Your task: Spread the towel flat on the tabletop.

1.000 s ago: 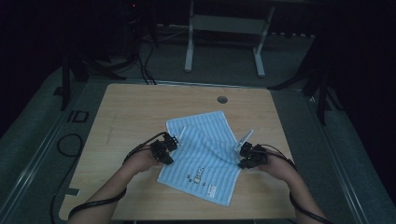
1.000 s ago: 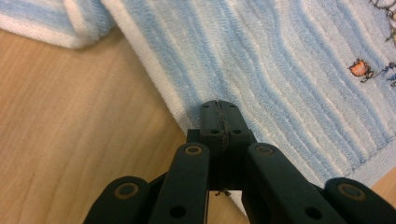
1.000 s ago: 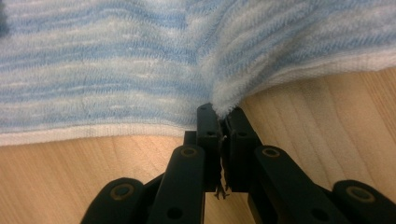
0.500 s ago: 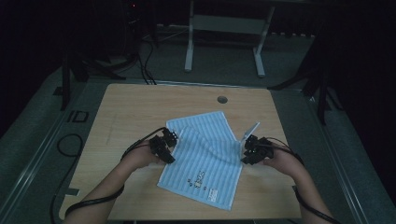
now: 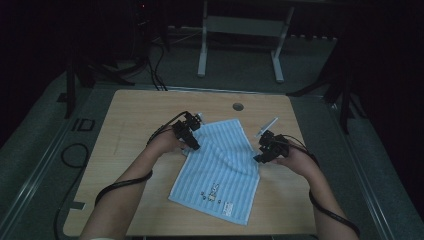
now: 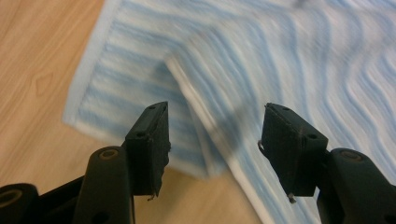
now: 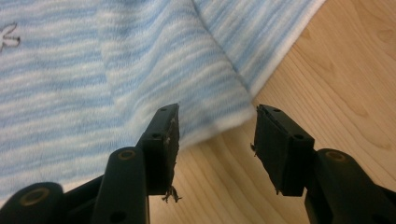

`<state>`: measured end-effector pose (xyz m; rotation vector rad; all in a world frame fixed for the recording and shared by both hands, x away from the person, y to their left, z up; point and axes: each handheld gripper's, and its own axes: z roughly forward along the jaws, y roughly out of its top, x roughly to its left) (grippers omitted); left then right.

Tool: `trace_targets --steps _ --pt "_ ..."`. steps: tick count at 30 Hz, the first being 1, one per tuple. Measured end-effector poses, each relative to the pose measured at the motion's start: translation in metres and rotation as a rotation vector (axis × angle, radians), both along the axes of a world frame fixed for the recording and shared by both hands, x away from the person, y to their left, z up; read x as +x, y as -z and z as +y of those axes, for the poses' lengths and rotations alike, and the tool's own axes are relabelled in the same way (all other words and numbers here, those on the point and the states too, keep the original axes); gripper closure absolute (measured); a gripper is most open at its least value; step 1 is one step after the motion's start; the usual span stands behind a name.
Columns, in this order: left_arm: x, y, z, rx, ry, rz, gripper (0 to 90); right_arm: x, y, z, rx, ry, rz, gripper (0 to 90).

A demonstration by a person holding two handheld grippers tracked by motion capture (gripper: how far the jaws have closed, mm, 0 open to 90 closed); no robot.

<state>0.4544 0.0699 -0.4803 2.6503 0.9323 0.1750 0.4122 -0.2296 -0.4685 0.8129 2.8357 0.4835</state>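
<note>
Nearby, cables point(image 5: 150, 65) and metal stand point(image 5: 240, 30) beyond table point(image 5: 140, 115).

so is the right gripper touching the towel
Apart. The right gripper view shows the right gripper open, wood visible between its jaws and the towel edge just ahead.

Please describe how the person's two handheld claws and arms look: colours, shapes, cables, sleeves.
Both the left claw and the right claw are black. Each has two flat, blocky jaws with small screw holes and round pivot joints at the base. A black cable trails back from each along the forearm. The forearms are bare, with no sleeves visible.
</note>
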Motion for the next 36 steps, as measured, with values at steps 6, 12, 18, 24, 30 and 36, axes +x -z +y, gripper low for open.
trace_targets --steps 6,12,18,24,30,36 --pt "0.019 0.013 -0.001 -0.098 -0.059 0.075 41.4 0.017 0.022 0.008 -0.031 0.015 0.066 48.0" --pt "0.023 0.024 -0.012 -0.099 -0.026 0.105 59.6 0.019 0.037 0.014 -0.074 -0.013 0.091 67.0" --pt "0.008 0.007 -0.013 -0.071 0.034 0.043 84.8 0.015 0.031 0.013 -0.108 -0.039 0.066 86.8" --pt "-0.026 -0.028 -0.003 -0.075 0.076 -0.056 86.3 0.007 0.006 0.009 -0.076 -0.045 0.006 90.0" --pt "-0.069 -0.036 0.008 -0.046 0.114 -0.08 86.2 -0.01 -0.004 0.019 -0.054 -0.09 -0.013 90.0" --pt "-0.12 -0.001 0.04 -0.087 0.072 -0.043 85.8 -0.041 0.02 0.041 -0.012 -0.147 0.007 82.2"
